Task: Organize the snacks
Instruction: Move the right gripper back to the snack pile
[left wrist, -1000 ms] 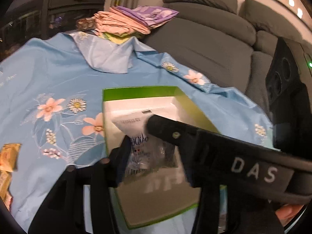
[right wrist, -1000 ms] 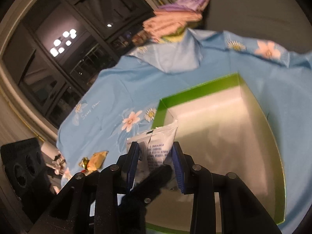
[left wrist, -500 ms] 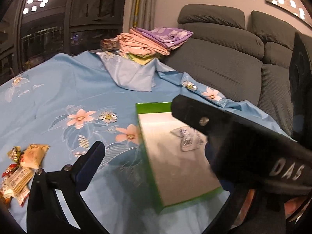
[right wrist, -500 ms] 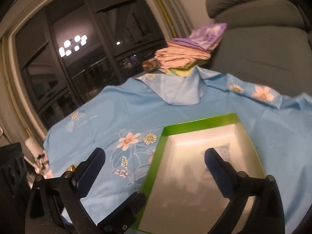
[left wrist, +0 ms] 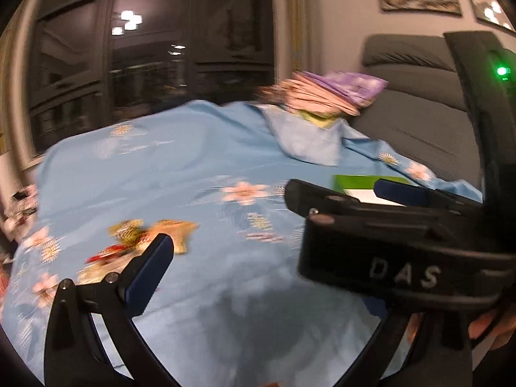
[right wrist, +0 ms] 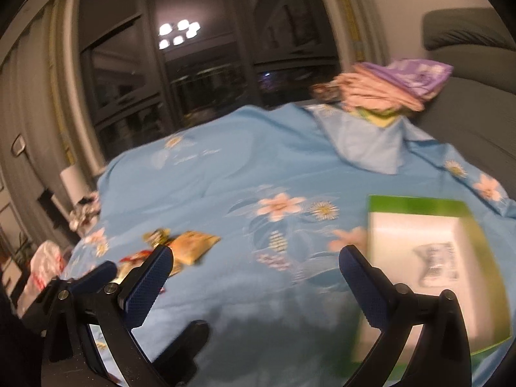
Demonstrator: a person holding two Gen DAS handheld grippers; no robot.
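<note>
A green box (right wrist: 416, 204) with a white inside lies on the blue flowered cloth (right wrist: 225, 167) at the right. Flat inside the box lies a white and clear packet (right wrist: 438, 264). A small heap of gold and red wrapped snacks (right wrist: 190, 245) sits on the cloth to the left. My right gripper (right wrist: 254, 267) hangs open and empty over the cloth between heap and box. In the left wrist view my left gripper (left wrist: 258, 258) is open too, with the snacks (left wrist: 154, 233) just beyond its left finger (left wrist: 148, 271). A black housing marked DAS (left wrist: 403, 271) hides its right finger and most of the box (left wrist: 354, 180).
A stack of folded pink and purple cloths (right wrist: 387, 87) rests at the back of the table against a grey sofa (right wrist: 467, 48). Dark windows (right wrist: 206, 74) stand behind. More wrappers (right wrist: 45, 258) and a white cylinder (right wrist: 72, 180) sit beyond the table's left edge.
Both grippers held the white packet over the box, then opened and let it drop in. Both have since pulled back and swung left toward the snack heap.
</note>
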